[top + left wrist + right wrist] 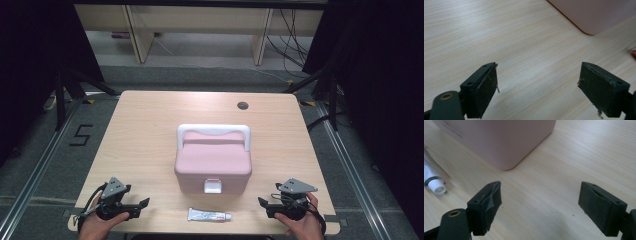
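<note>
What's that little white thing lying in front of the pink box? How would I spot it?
Start at the pink lidded box with the white handle, in the middle of the wooden table. Just in front of its white latch, near the table's front edge, lies a small white tube on its side, between the two grippers. It is the one slim, flat-lying item, with a white cap.

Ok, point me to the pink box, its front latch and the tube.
pink box (212,159), high view, middle of the lid
front latch (213,186), high view, white clasp on the near wall
tube (207,215), high view, middle of the white body
</note>
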Demonstrator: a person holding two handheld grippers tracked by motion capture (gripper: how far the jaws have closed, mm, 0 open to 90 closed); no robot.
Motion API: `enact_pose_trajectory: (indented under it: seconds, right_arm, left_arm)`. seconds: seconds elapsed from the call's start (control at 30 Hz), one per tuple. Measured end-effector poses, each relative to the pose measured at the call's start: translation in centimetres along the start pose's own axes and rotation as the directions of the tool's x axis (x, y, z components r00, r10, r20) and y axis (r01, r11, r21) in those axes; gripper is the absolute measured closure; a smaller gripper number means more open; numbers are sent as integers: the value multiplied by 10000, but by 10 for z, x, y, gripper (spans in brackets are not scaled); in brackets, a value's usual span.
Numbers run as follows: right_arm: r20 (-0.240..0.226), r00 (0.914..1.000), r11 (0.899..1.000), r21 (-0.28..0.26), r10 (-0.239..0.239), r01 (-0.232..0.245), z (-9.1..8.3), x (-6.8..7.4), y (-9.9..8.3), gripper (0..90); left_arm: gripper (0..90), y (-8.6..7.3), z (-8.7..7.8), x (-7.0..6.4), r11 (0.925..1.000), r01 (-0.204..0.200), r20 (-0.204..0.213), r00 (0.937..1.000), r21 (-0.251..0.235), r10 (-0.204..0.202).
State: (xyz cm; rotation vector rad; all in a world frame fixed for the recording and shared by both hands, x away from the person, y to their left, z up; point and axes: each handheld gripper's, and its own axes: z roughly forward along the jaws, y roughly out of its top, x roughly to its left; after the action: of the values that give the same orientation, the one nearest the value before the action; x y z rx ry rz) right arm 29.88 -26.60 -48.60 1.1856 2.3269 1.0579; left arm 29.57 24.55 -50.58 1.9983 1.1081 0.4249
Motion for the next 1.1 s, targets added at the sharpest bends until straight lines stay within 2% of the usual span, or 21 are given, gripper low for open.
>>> enact_pose_trajectory:
  seconds: [0.07,0.1,0.17,0.2,0.23,0.3,0.33,0.37,0.5,0.53,0.63,0.67,0.73,0.77,0.83,0.87,0.9,0.93,0.97,1.0,1.1]
  right_arm:
    - [-185,9996,9997,136,-221,224,0,1,1,197]
    - [157,9987,9988,-15,-493,493,-1,3,1,198]
    - [114,9992,9992,44,-391,391,-3,8,3,199]
    - [145,9978,9979,-52,-646,646,-2,7,3,199]
    - [57,9982,9983,1,-591,591,-4,9,5,199]
    - [-27,9962,9962,-35,-866,866,-6,12,7,208]
    - [-245,9931,9934,-53,-1149,1148,-9,15,10,269]
    - [-245,9931,9934,-53,-1149,1148,-9,15,10,269]
    - [-551,9837,9853,-47,-1710,1710,-13,27,16,312]
    - [-584,9805,9822,-78,-1876,1874,-14,28,17,321]
    - [-880,9683,9722,-87,-2339,2341,-15,37,20,365]
    - [-1039,9618,9671,-39,-2534,2544,-15,42,21,388]
    - [-1107,9596,9654,34,-2588,2608,-15,44,21,393]
    - [-1134,9590,9649,89,-2599,2626,-15,46,21,402]
    - [-1328,9550,9632,97,-2650,2686,-14,50,22,419]
    - [-1334,9567,9648,123,-2587,2627,-14,52,22,422]
    - [-1456,9566,9659,221,-2523,2581,-14,55,23,426]
    - [-1537,9468,9576,124,-2827,2880,-13,55,24,429]
    - [-1617,9437,9553,171,-2887,2952,-12,58,24,437]
    - [-1761,9386,9522,208,-2966,3048,-11,61,25,446]
    - [-2050,9189,9366,270,-3369,3494,-9,71,28,459]
  left_arm:
    - [147,0,0,0,10000,9,-6,10000,-5,-9]
    - [147,0,0,0,10000,2,12,10000,-17,-2]
    - [147,1,-1,0,9999,35,-24,10000,132,-35]
    - [147,1,-1,0,9999,97,-35,9999,141,-97]
    - [147,1,0,-1,9995,297,-31,9996,-51,-297]
    - [147,1,0,-1,9995,301,-31,9995,-43,-301]
    - [147,1,1,-2,9994,340,-17,9994,-85,-340]
    - [147,1,0,-2,9994,332,-19,9994,-84,-333]
    - [147,1,0,-1,9994,334,-21,9994,-90,-335]
    - [147,1,-1,1,9999,47,-17,10000,119,-47]
    - [147,1,0,-1,9994,337,-19,9994,-80,-337]
    - [147,1,-1,1,9999,51,-16,10000,122,-51]
    - [147,1,-1,1,9999,41,-37,10000,160,-40]
    - [147,1,0,-2,9995,300,-33,9995,-53,-300]
    - [147,1,0,-1,9994,332,-2,9994,-104,-332]
    - [147,1,-1,1,9999,23,-6,10000,157,-22]
    - [147,1,0,1,10000,64,-20,10000,77,-64]
    - [147,1,0,-1,9998,210,-14,9998,35,-210]
    - [147,1,0,-1,9995,299,-16,9996,-34,-299]
    - [147,1,-1,1,9999,-6,8,10000,144,6]
    - [147,1,0,1,9999,12,29,10000,143,-13]
